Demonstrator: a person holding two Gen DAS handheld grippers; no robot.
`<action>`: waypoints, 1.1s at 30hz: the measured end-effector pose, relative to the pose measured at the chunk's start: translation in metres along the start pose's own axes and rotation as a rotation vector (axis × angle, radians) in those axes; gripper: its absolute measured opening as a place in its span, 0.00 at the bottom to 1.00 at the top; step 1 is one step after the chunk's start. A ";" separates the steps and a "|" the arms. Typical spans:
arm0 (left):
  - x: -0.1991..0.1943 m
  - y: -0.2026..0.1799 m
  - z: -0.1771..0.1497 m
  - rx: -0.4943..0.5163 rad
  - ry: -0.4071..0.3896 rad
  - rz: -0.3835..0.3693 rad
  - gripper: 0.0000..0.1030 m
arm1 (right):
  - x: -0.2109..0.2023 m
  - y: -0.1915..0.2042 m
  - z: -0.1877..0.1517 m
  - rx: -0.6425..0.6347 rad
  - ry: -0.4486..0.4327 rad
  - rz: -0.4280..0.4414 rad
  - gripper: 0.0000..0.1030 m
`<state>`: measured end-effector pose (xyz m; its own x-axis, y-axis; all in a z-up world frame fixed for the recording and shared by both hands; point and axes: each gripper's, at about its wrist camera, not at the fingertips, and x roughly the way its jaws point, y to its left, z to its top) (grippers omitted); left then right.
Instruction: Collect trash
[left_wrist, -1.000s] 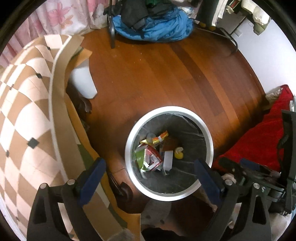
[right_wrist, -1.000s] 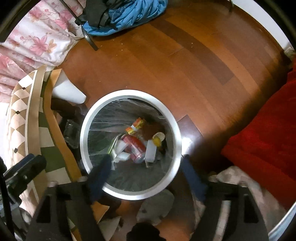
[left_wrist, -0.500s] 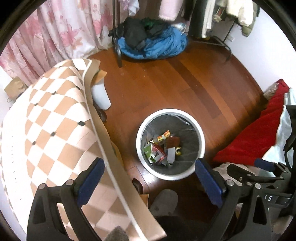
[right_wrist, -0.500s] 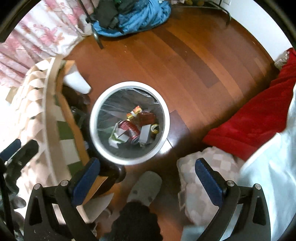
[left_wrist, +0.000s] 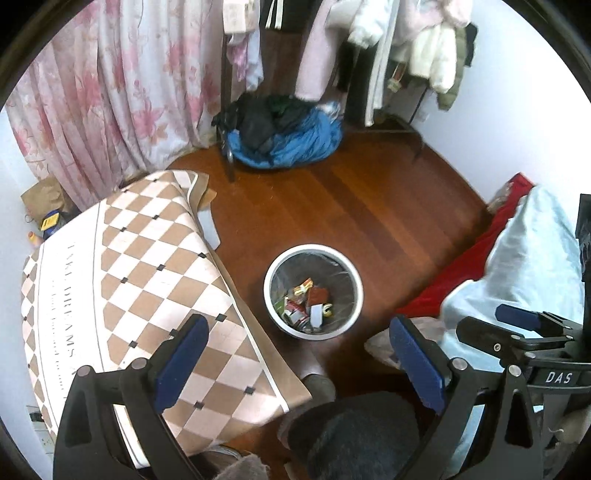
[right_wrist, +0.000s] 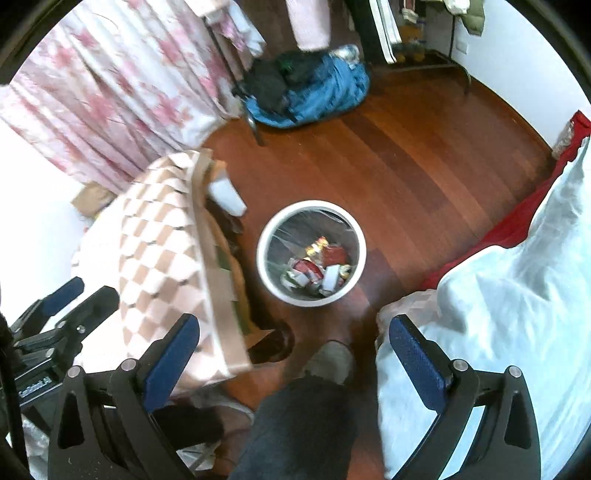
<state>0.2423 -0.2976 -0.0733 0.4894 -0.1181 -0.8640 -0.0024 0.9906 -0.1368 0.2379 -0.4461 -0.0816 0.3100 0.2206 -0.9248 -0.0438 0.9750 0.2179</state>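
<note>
Left wrist view: both grippers, left gripper (left_wrist: 299, 360) and right gripper (right_wrist: 295, 349), wide, empty, high above bin (left_wrist: 313, 291); trash (left_wrist: 308, 304) inside.

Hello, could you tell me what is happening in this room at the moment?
A person is collecting trash with a handheld tool in each hand. Both the left tool and the right tool are open and empty, held high above a white bin on the wooden floor. The bin already holds wrappers and packets. A checkered table stands beside it, and a bed with a pale duvet is on the other side.
</note>
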 end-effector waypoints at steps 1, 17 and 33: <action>-0.008 -0.001 -0.001 0.002 -0.007 -0.008 0.97 | -0.010 0.002 -0.003 -0.003 -0.012 0.014 1.00; -0.099 -0.004 -0.026 -0.004 -0.072 -0.144 0.97 | -0.127 0.030 -0.056 -0.058 -0.094 0.174 1.00; -0.116 -0.008 -0.034 -0.005 -0.097 -0.159 1.00 | -0.142 0.031 -0.065 -0.086 -0.092 0.171 1.00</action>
<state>0.1561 -0.2937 0.0119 0.5656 -0.2660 -0.7806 0.0775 0.9595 -0.2708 0.1308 -0.4451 0.0358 0.3758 0.3840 -0.8434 -0.1834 0.9229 0.3385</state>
